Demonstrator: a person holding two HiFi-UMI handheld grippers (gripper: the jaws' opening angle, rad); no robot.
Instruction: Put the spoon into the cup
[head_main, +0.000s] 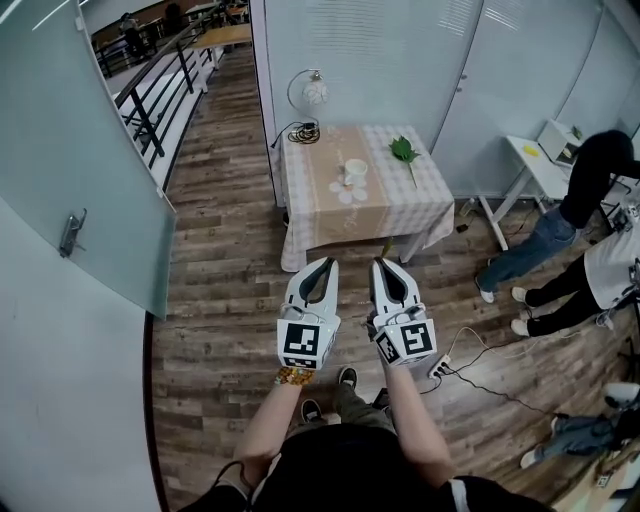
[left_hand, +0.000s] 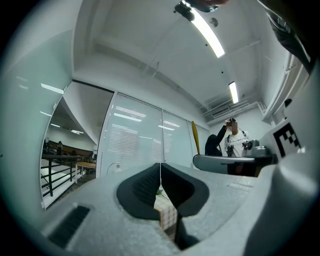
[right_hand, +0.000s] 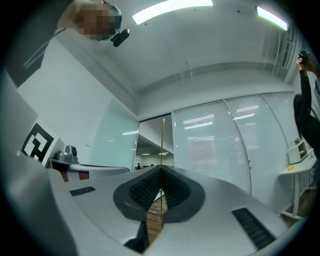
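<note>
The left gripper (left_hand: 160, 171) has its fingers pressed fully together; its two dark ribbed pads (left_hand: 142, 189) meet along a thin seam with nothing between them. The right gripper (right_hand: 161, 172) is likewise closed, but on something: a thin golden stem, the spoon (right_hand: 162, 145), is pinched between its pads (right_hand: 146, 190) and runs straight up past the fingertips and down below them (only this slim handle shows, seen edge-on; the bowl cannot be made out in any view).

From the head view both grippers are held side by side in front of the person, the left gripper (head_main: 324, 264) and the right gripper (head_main: 383, 263) over the wooden floor (head_main: 220, 300), their tips just short of the near edge of a small table (head_main: 320, 220) draped in a checked cloth. The cup (head_main: 354, 172) stands near the middle of that table, white, apparently on a saucer, well apart from both grippers; its inside is too small to read. A green sprig (head_main: 404, 150) lies to the cup's right; a round lamp (head_main: 313, 93) stands at the far left corner. Two people (head_main: 590, 175) at the right edge are partly cut off by the frame; the person's own forearms hide the floor below the grippers.
</note>
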